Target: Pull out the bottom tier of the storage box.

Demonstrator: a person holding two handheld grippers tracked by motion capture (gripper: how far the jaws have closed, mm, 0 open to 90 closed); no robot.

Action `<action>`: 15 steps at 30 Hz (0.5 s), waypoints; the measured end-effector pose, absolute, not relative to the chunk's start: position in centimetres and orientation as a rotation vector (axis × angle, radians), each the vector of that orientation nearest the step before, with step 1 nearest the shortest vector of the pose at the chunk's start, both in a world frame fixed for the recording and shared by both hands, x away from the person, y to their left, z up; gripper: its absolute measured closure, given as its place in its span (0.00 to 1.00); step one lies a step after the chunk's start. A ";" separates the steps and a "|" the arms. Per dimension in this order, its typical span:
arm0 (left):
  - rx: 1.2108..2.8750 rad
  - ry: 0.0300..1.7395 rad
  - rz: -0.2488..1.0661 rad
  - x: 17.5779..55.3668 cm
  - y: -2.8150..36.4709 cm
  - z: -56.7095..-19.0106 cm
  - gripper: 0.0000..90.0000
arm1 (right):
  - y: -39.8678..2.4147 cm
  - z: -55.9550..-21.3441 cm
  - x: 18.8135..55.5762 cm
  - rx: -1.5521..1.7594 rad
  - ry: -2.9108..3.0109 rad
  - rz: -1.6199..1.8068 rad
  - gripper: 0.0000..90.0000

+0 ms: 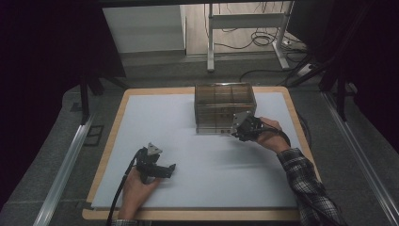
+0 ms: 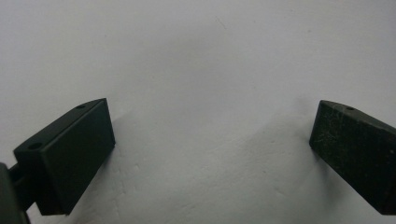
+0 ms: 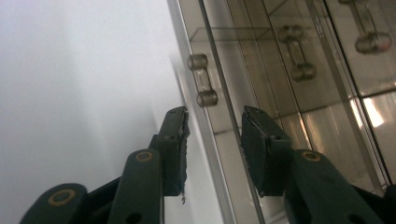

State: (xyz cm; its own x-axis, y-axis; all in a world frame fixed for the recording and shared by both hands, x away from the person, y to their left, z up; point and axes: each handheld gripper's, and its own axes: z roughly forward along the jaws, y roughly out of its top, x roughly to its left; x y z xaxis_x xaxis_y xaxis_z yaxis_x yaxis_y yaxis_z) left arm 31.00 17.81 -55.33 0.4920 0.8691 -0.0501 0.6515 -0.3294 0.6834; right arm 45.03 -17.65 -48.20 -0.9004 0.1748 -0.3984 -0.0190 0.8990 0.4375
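We are holding two grippers over one white mat. Nearest us, the left gripper is resting low on the bare mat, jaws spread wide around nothing. Farther off, the right gripper is hovering at the front of the single smoky transparent drawer box standing at the mat's far edge; its jaws are part-open, straddling a drawer's front edge without pinching it, just below one of four visible knobbed handles.

L gripper rests low w/ jaws wide apart; R gripper raised, jaws partly apart, gripping nothing.
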 end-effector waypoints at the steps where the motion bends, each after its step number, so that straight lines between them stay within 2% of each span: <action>1: 2.089 1.245 0.432 31.0 17.8 -55.3 0.00 | -17.8 -48.1 45.2 0.116 2.632 0.607 0.70; 15: 2.089 1.245 0.432 31.0 17.8 -55.3 0.00 | -19.3 -48.0 48.9 0.121 2.779 0.618 0.80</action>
